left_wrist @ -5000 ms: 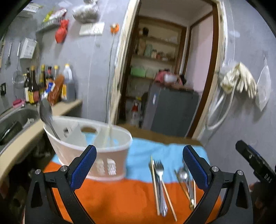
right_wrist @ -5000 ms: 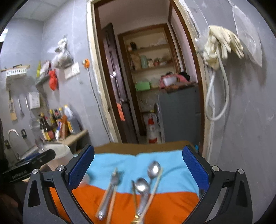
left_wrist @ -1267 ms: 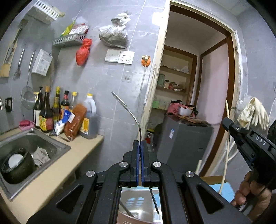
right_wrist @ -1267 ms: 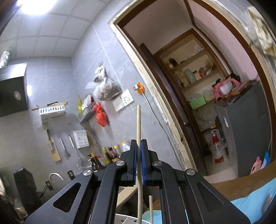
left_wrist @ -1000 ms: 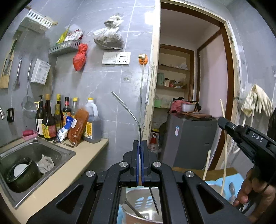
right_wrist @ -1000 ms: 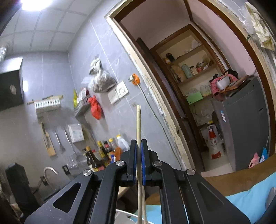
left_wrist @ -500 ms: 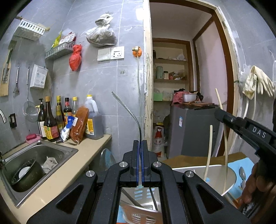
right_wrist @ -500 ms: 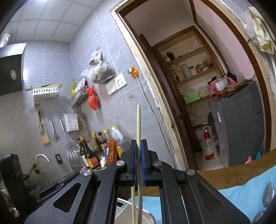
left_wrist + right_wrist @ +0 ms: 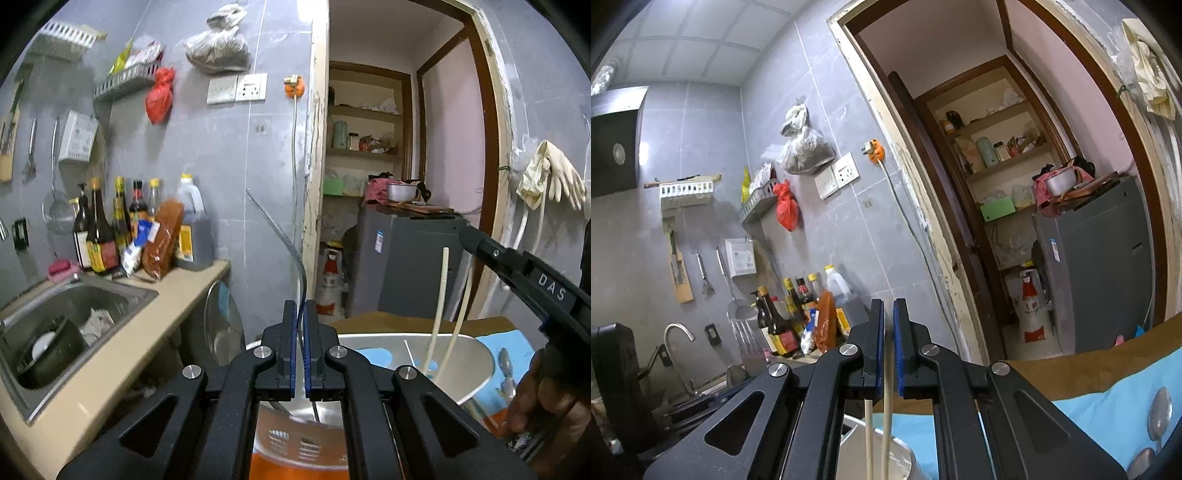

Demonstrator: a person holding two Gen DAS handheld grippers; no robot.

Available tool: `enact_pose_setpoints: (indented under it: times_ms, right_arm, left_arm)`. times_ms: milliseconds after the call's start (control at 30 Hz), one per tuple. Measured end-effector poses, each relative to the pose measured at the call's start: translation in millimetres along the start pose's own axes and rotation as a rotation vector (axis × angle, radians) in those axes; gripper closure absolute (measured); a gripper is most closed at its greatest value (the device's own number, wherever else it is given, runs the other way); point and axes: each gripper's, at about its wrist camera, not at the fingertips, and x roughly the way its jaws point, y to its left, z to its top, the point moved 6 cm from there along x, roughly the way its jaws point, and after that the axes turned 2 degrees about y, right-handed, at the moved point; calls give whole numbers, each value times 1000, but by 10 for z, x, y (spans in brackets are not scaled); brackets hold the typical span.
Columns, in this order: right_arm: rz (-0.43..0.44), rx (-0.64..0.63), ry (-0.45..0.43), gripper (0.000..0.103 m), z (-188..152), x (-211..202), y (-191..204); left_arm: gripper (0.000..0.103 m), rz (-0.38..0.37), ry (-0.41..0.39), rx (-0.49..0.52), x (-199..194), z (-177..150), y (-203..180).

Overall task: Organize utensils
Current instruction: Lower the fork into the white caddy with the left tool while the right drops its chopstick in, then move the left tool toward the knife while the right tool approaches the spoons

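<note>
In the left wrist view my left gripper has its jaws slightly apart around the thin curved handle of a metal utensil, which stands up out of the white utensil holder below. Two pale chopsticks stand in the holder to the right, beneath my right gripper's black body. In the right wrist view my right gripper is just open; a chopstick has slid down between its pads beside a second chopstick, above the holder.
A sink and counter with sauce bottles lie to the left. Spoons lie on the blue and orange cloth at the right. A doorway with a grey cabinet is behind.
The right gripper has parted slightly and the chopstick has dropped from above its pads down into the holder. The left gripper's pads have also parted a little around the metal handle.
</note>
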Motion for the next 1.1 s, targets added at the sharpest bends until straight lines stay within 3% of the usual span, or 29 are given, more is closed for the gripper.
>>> enact_pose_setpoints:
  times_ms: [100,233,400,600,733,833,867,933,1100]
  right_arm:
    - [3,0,22,97,-4,-34,-1]
    - [2,-3,30,84,44,-118,19]
    - [-20,-12,32,79,187,-314,-29]
    - [-87,-13,36,50,356,-693,-229]
    - [-130,-11,51,26,431,-978,-418]
    - [-162,-20,53,17,468,-1207,-562]
    - [-177,-23,56,15,475,-1289,-620]
    - [-204,-30,63,1,478,-1417,-713]
    - [-253,-54,77,0,450,-1709,-927]
  left_arm:
    - [99,-20,15,-19,-40,15,-7]
    - [80,-43,-1,-39,-130,70,-43]
    - [72,-67,-13,-50,-270,196,-149]
    - [48,-99,-30,-75,-470,355,-380]
    - [22,-109,-33,-84,-591,398,-605]
    - [8,-111,-38,-93,-653,394,-783]
    - [6,-111,-43,-96,-677,386,-849]
    - [5,-113,-49,-95,-707,358,-992]
    - [5,-105,-36,-67,-707,245,-1336]
